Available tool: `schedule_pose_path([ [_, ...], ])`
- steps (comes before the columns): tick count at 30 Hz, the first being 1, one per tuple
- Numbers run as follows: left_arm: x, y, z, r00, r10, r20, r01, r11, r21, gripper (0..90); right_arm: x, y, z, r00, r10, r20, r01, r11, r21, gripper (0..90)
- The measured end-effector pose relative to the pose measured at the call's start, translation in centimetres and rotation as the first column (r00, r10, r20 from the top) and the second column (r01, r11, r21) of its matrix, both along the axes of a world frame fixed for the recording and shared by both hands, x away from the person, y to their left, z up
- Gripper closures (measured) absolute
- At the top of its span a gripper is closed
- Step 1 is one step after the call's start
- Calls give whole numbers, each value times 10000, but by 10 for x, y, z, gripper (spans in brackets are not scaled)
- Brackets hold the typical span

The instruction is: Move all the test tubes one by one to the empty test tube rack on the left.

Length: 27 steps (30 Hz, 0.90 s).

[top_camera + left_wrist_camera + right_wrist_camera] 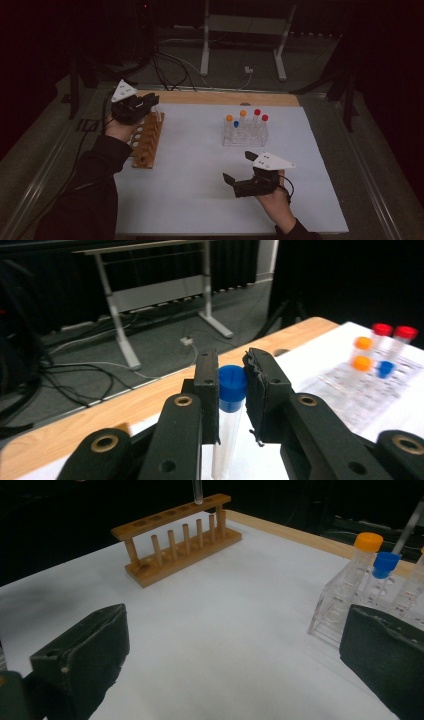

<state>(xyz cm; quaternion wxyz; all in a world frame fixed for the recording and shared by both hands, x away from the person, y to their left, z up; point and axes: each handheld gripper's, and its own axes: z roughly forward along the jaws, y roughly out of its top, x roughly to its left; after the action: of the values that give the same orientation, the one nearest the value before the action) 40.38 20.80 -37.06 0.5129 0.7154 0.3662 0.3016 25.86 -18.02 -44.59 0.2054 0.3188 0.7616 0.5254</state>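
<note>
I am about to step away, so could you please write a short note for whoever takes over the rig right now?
Left gripper: shut on a blue-capped tube, held upright above the far end of the wooden rack.
Right gripper: open, empty, near the clear rack.
Clear rack holds two orange-capped, two red-capped and one blue-capped tube.
Done: one tube lifted and brought to the wooden rack.
Left: probably seat it in a hole, then move the others.

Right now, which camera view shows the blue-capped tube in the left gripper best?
The left gripper view: the blue-capped tube stands upright between that gripper's jaws, cap and clear body close and sharp. In the high view the left gripper hides most of it above the wooden rack. The right gripper view catches just its lower tip over the rack's far end.
</note>
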Motion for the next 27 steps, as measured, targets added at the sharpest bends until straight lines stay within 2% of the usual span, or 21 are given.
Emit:
schedule_pose_path([
  [10, 25, 16, -3, 9964, 849, -41, -849, 9964, 29, 775, 0, 0, -1, 10000, 48, -51, -48, 10000, 10, 0],
  [13, 32, 22, -4, 9944, 1056, -92, -1057, 9943, -114, 775, 0, 0, -1, 10000, 64, -55, -64, 10000, 3, 0],
  [17, 41, 27, -4, 9897, 1429, -3, -1429, 9897, -80, 774, 1, 0, -2, 9999, 84, -109, -84, 10000, 13, 0],
  [19, 46, 30, -5, 9874, 1580, -65, -1581, 9872, -212, 774, 1, 0, -2, 9999, 98, -111, -98, 10000, 10, 0],
  [23, 54, 33, -10, 9803, 1976, -73, -1975, 9803, 16, 774, 1, 0, -2, 9999, 113, -129, -113, 9999, 37, 0],
  [25, 57, 35, -15, 9799, 1986, -215, -1992, 9795, -307, 774, 1, 0, -2, 9998, 104, -143, -103, 9999, 40, 0],
  [27, 58, 35, -20, 9773, 2114, -131, -2117, 9770, -258, 774, 1, -1, -2, 9998, 102, -159, -101, 9999, 57, 0],
])
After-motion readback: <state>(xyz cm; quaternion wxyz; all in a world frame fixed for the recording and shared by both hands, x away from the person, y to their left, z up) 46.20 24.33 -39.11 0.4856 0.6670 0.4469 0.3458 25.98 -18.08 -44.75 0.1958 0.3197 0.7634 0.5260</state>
